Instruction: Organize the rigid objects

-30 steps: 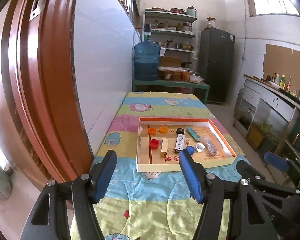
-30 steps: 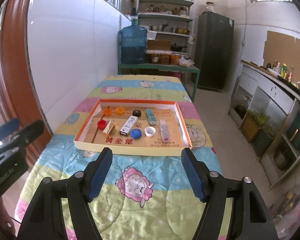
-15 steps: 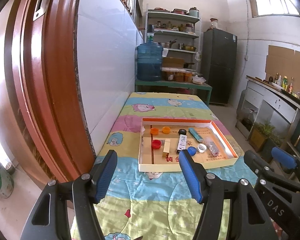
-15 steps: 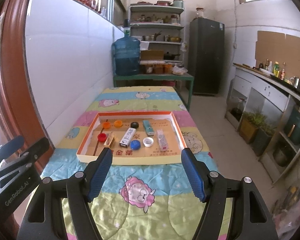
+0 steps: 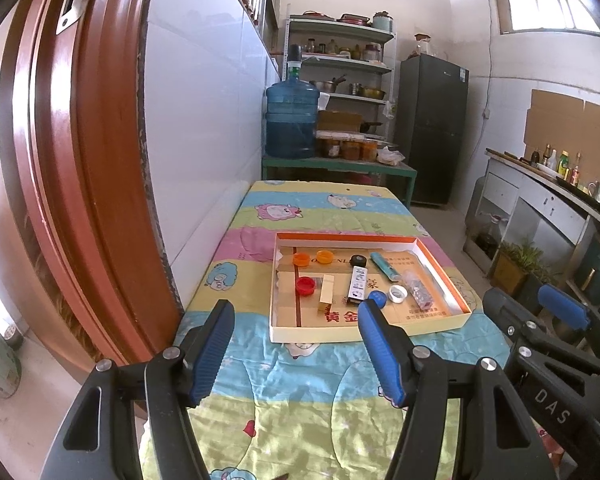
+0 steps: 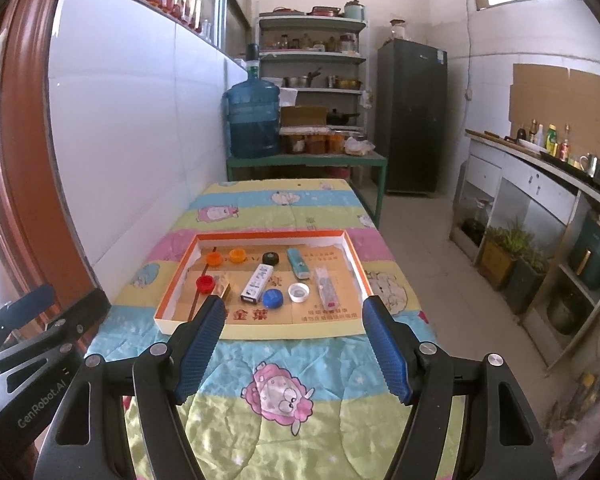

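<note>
Your left gripper (image 5: 296, 318) and right gripper (image 6: 294, 316) both gaped, holding nothing, well short of the shallow cardboard tray (image 6: 260, 332); caps and small boxes lay loose inside, so any approach needed to be slow.

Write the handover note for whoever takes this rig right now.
Left tool: open, holding nothing, above the blanket short of the tray.
Right tool: open, holding nothing, same height.
Shallow tray: holds two orange caps, red cap, black cap, blue cap, white cap, white box, teal item.
Done or left: cannot tell; items lie loosely spread in the tray.
</note>
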